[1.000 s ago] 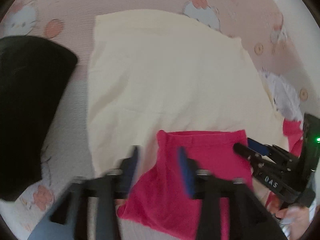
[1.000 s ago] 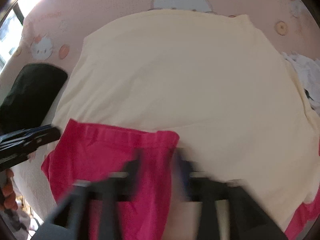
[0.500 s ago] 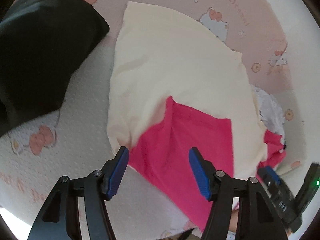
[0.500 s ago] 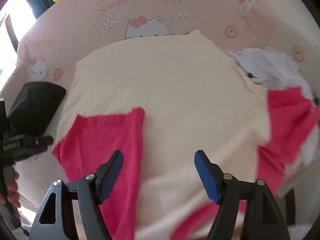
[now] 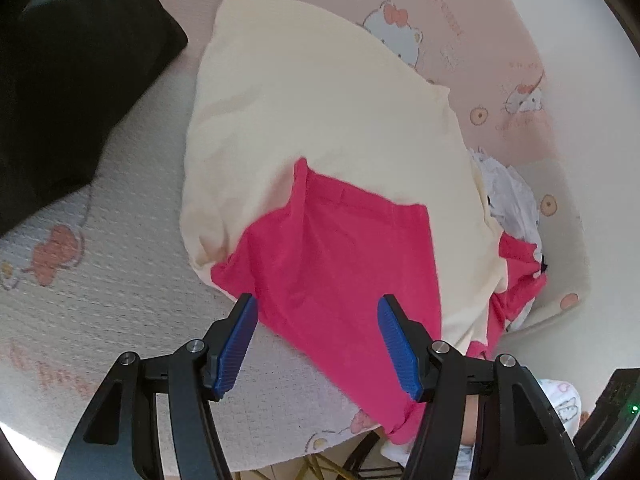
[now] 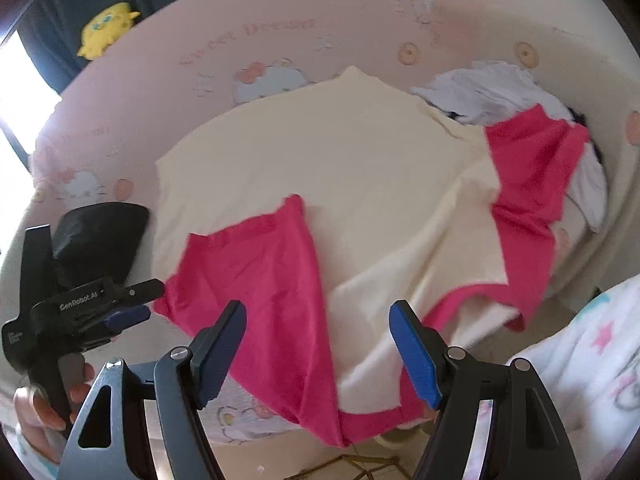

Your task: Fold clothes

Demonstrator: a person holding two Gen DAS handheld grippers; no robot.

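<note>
A cream and pink garment lies spread on the bed, its cream side up. A pink flap is turned over onto the cream near the bed's front edge, and more pink cloth bunches at the right. My left gripper is open just short of the flap, holding nothing; it also shows at the left in the right wrist view. My right gripper is open above the front edge, empty.
A black folded item lies on the left of the pink cartoon-print bedsheet. A heap of white clothes sits at the far right. A yellow plush toy sits behind the bed. A hand holds the left gripper.
Both grippers have opened, let go of the pink flap and drawn back toward the bed's front edge. The flap now lies on the cream cloth.
</note>
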